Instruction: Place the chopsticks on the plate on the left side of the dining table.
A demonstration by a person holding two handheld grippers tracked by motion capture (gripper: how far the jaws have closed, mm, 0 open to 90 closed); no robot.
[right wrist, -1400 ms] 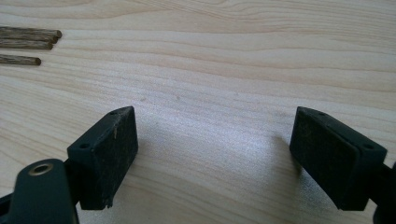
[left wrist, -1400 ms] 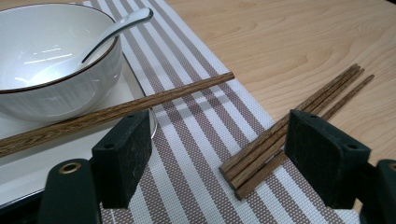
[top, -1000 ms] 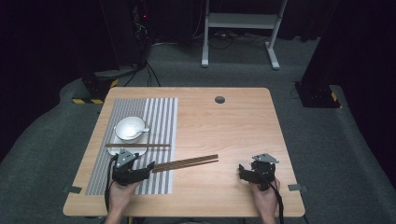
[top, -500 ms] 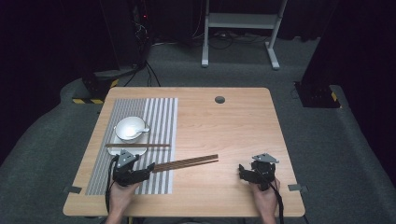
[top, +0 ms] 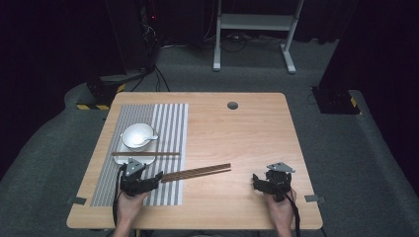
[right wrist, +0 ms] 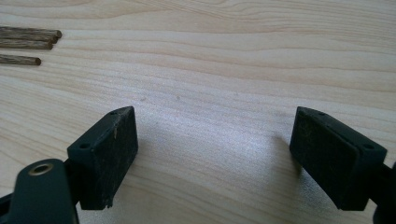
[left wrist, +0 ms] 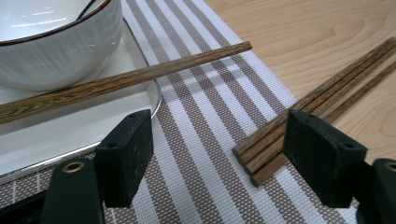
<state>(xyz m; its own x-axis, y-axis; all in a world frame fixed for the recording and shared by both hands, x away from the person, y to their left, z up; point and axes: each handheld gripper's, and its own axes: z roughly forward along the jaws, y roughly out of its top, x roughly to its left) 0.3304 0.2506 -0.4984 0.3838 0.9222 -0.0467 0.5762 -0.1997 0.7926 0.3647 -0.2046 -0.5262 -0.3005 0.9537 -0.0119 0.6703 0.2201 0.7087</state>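
Observation:
A white bowl (top: 137, 136) stands on a white plate (top: 129, 158) on the striped placemat (top: 168, 123) at the table's left. One brown chopstick (top: 146, 154) lies across the plate's front edge (left wrist: 93, 140); the same chopstick (left wrist: 126, 81) passes in front of the bowl (left wrist: 56, 46). A bundle of chopsticks (top: 196, 173) lies slanted from the mat onto bare wood, its near ends (left wrist: 261, 154) between my left gripper's jaws. My left gripper (top: 157, 178) is open and rests on the mat. My right gripper (top: 256, 183) is open over bare wood, nothing between its jaws, with chopstick tips (right wrist: 28, 44) far off.
The wooden table (top: 237, 133) has a round cable hole (top: 232, 105) near its far edge. A white metal stand (top: 254, 29) and dark equipment are on the floor beyond the table. Bare wood lies between the two grippers.

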